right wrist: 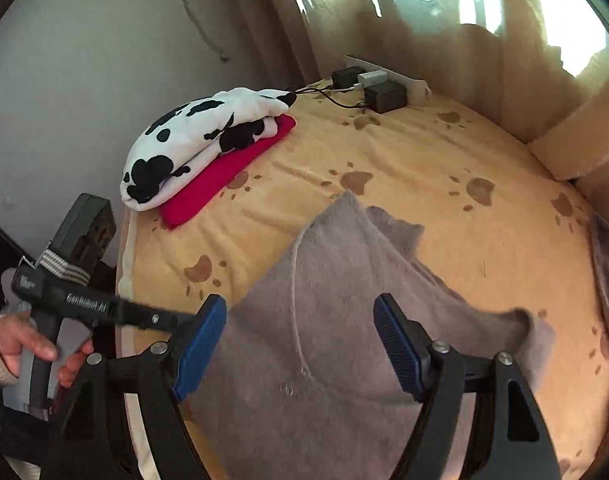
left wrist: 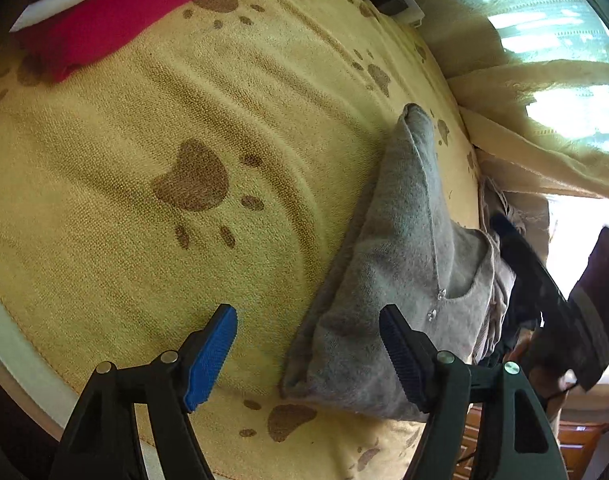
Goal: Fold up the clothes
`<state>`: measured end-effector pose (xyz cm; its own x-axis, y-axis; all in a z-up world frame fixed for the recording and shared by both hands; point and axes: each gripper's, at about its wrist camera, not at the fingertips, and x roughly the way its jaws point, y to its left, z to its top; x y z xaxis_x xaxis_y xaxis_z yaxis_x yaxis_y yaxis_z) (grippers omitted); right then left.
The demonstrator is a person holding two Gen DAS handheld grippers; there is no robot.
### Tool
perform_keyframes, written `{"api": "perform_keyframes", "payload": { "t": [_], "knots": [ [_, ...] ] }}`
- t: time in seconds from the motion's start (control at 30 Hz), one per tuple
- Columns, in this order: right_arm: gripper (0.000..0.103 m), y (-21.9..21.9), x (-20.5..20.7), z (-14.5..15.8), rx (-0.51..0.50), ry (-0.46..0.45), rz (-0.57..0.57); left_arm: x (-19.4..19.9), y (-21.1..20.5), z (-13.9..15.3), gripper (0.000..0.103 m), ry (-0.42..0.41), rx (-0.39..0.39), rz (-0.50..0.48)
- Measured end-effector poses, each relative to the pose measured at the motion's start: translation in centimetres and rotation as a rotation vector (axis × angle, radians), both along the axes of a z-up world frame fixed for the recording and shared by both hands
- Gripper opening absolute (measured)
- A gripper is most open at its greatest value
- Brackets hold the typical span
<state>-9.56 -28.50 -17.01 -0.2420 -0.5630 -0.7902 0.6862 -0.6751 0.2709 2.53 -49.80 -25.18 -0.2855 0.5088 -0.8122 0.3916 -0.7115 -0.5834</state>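
Note:
A grey buttoned garment (left wrist: 404, 248) lies folded into a long narrow shape on the yellow paw-print bedspread (left wrist: 104, 140). My left gripper (left wrist: 306, 320) hangs open just above its near end. The garment's left edge lies between the fingers, and neither pad presses on it. In the right wrist view the same grey garment (right wrist: 344, 280) spreads under my right gripper (right wrist: 300, 308), which is open and holds nothing. A hand (right wrist: 24, 344) holds the left tool's black handle (right wrist: 84, 304) at the left edge of the bed.
A folded cow-print blanket (right wrist: 192, 140) rests on a folded red garment (right wrist: 224, 172) at the far left of the bedspread (right wrist: 424, 152). Chargers and a power strip (right wrist: 384, 92) sit by the curtain. More grey cloth (right wrist: 608, 264) lies at the right edge.

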Motion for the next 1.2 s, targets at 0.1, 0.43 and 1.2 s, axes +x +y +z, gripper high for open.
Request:
{"api": "perform_keyframes", "payload": {
  "t": [0.1, 0.43, 1.2],
  "knots": [
    [0.082, -3.5, -4.1, -1.6, 0.053, -0.027, 0.011, 0.1, 0.1, -0.5, 0.075, -0.003, 0.004, -0.032],
    [0.023, -10.2, -5.7, -6.0, 0.372, 0.006, 0.168, -0.9, -2.4, -0.4, 0.076, 0.018, 0.001, -0.041],
    [0.088, -0.9, -5.4, 0.4, 0.003, -0.04, -0.129, -8.4, -1.3, 0.3, 0.078, 0.087, 0.143, -0.088]
  ]
}}
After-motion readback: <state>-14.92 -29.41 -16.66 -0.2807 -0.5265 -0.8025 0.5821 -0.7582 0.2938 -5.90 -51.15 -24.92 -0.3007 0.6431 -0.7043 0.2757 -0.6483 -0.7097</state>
